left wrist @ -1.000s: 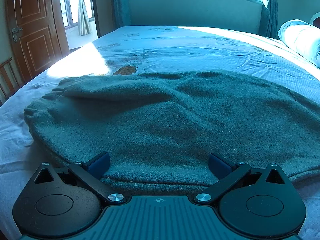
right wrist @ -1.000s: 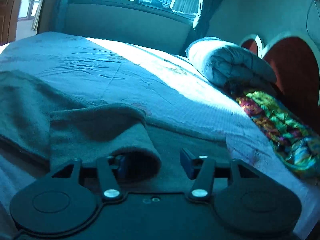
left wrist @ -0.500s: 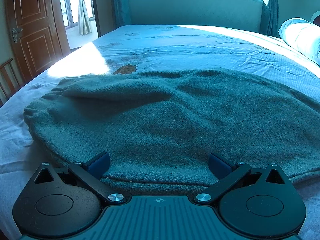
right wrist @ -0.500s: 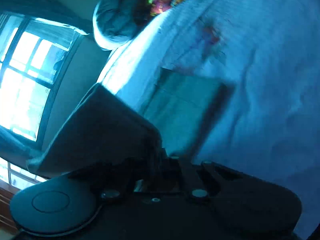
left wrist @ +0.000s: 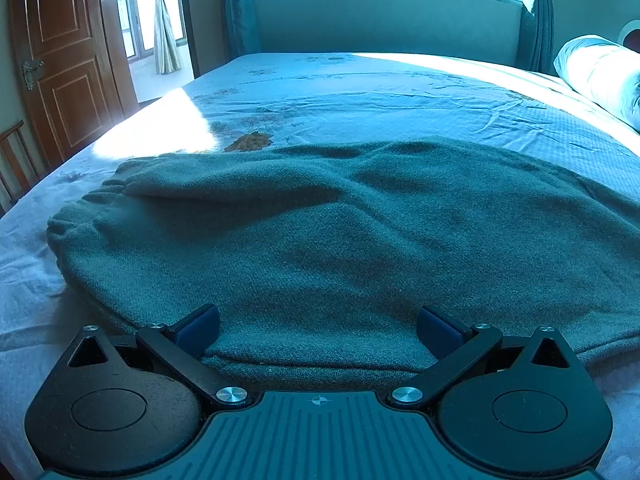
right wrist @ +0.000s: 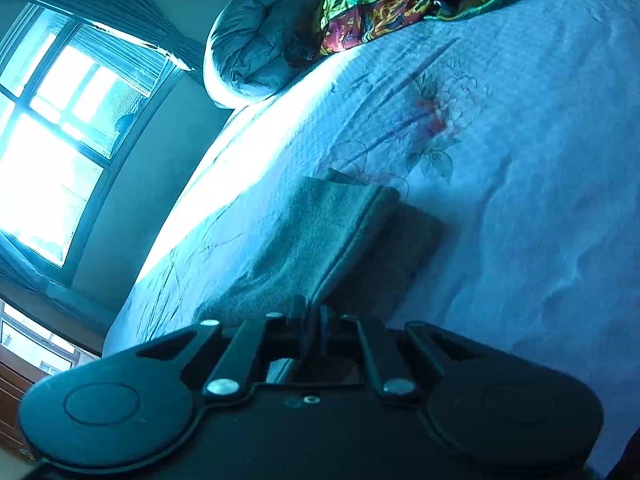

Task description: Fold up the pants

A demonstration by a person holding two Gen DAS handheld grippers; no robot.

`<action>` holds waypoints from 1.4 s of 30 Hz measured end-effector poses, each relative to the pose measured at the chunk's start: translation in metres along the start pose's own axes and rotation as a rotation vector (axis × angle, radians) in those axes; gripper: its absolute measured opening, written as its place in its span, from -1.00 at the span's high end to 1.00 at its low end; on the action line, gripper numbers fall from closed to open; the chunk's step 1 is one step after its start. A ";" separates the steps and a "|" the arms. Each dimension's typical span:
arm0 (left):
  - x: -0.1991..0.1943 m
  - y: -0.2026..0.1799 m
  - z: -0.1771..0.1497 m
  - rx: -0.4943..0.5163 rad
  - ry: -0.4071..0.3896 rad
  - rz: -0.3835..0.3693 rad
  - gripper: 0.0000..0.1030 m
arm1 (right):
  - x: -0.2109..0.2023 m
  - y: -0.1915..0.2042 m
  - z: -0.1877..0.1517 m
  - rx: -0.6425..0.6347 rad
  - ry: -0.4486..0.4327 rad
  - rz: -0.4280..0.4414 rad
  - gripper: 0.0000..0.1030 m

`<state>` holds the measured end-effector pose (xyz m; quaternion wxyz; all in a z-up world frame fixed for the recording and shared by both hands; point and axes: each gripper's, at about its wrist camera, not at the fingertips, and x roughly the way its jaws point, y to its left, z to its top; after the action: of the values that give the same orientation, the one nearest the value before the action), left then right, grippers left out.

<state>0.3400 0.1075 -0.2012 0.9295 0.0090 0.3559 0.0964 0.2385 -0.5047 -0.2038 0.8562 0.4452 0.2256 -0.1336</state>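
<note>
Fingers [left wrist: 198,326] of the left gripper [left wrist: 318,330] stand wide apart over the near edge of the pants [left wrist: 320,232] (gripping nothing), which lie spread across the bed [left wrist: 360,92]. On the right gripper [right wrist: 316,314] they are pinched together on what looks like a raised pant-leg hem, the view being tilted and dim.

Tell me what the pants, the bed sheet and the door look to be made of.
Pants: a thick, matte, fuzzy cloth, probably fleece or brushed knit; the nap and soft folds suggest it.
Bed sheet: thin woven fabric, likely cotton, with a fine grid texture, sharp creases and a printed flower pattern.
Door: seemingly wood, reddish-brown with a slight sheen, with raised panels and a metal handle.
</note>
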 end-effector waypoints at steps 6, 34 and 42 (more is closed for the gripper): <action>-0.002 0.001 0.001 -0.001 -0.003 -0.010 -1.00 | -0.011 -0.015 -0.002 0.031 -0.002 -0.017 1.00; 0.027 0.022 0.032 -0.005 -0.018 0.004 -1.00 | 0.068 0.158 -0.062 -0.677 0.211 0.178 0.64; 0.028 0.008 0.027 -0.025 -0.027 -0.012 -1.00 | -0.044 -0.010 0.016 -0.007 -0.141 0.018 0.65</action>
<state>0.3774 0.1217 -0.1986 0.9348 -0.0034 0.3423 0.0953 0.2000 -0.5225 -0.1809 0.8726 0.4339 0.1609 -0.1562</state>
